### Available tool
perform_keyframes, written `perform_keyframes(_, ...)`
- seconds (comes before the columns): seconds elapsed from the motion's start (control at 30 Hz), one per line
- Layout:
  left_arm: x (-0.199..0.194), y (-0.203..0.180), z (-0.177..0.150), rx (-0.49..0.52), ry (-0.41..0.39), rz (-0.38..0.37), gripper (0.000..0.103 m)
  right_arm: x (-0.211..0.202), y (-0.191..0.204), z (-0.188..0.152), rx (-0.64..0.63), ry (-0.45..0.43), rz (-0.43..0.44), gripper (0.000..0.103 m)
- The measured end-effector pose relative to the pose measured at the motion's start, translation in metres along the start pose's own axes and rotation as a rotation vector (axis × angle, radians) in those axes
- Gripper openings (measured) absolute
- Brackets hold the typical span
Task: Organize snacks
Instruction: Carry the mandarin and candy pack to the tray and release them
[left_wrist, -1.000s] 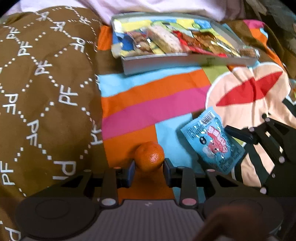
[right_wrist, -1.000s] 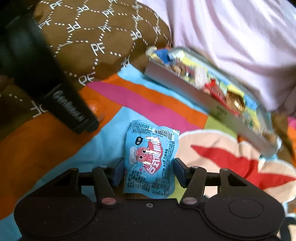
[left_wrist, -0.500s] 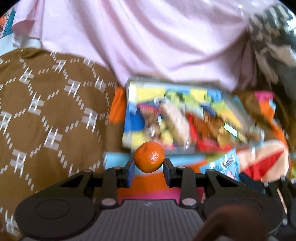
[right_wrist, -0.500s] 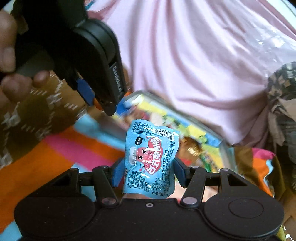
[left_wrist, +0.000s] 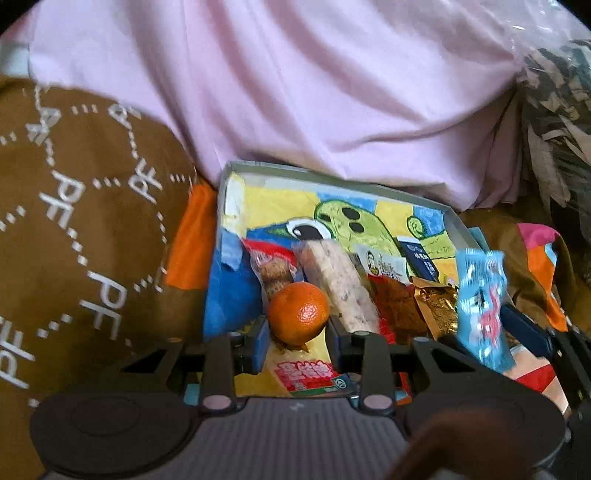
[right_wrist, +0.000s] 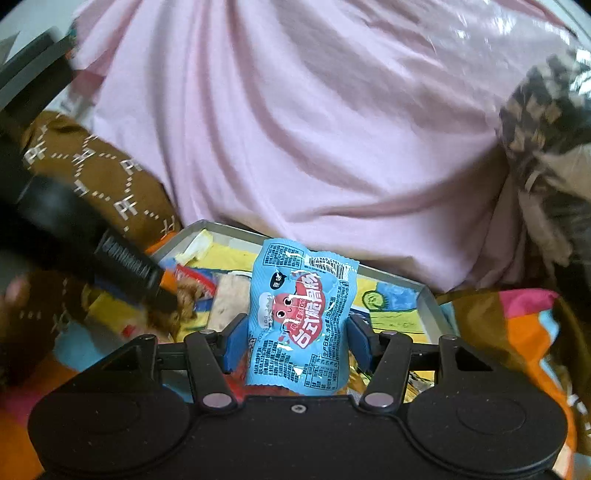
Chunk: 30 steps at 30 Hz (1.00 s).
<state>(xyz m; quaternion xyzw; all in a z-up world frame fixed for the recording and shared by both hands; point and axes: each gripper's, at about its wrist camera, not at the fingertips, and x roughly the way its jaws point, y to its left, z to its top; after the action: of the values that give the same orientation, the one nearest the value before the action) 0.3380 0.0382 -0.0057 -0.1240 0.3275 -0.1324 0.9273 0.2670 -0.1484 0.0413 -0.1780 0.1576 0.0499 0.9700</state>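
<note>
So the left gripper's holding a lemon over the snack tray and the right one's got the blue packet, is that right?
Not quite. The left gripper holds an orange mandarin, not a lemon, as the left wrist view shows. The rest holds: it is over the snack tray, and the right gripper grips the blue packet.

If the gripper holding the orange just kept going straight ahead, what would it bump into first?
Probably the snacks in the tray: just beyond the orange held by the left gripper lie a cookie pack and a pale grain bar. Depth is hard to judge here.
</note>
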Motion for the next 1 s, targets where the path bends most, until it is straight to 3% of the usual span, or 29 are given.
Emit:
perform_keyframes(0.33,0.012,0.005,0.001,-0.012,0.027,-0.032,0.036,0.058,-0.006,0.021,0.037,0.134,0.106,0.059)
perform_keyframes(0.67,0.011,0.005,0.004,-0.011,0.033,-0.028,0.037,0.079,-0.014,0.02,0.056,0.195,0.117,0.064)
perform_keyframes(0.73,0.012,0.005,0.003,-0.011,0.03,-0.024,0.042,0.079,-0.016,0.019,0.047,0.192,0.101,0.071)
perform_keyframes(0.8,0.011,0.006,0.003,-0.018,0.025,-0.027,0.055,0.078,-0.02,0.018,0.057,0.19,0.096,0.076)
perform_keyframes(1.0,0.007,0.01,0.003,-0.069,-0.009,-0.024,0.059,0.069,-0.032,0.014,0.092,0.178,0.086,0.084)
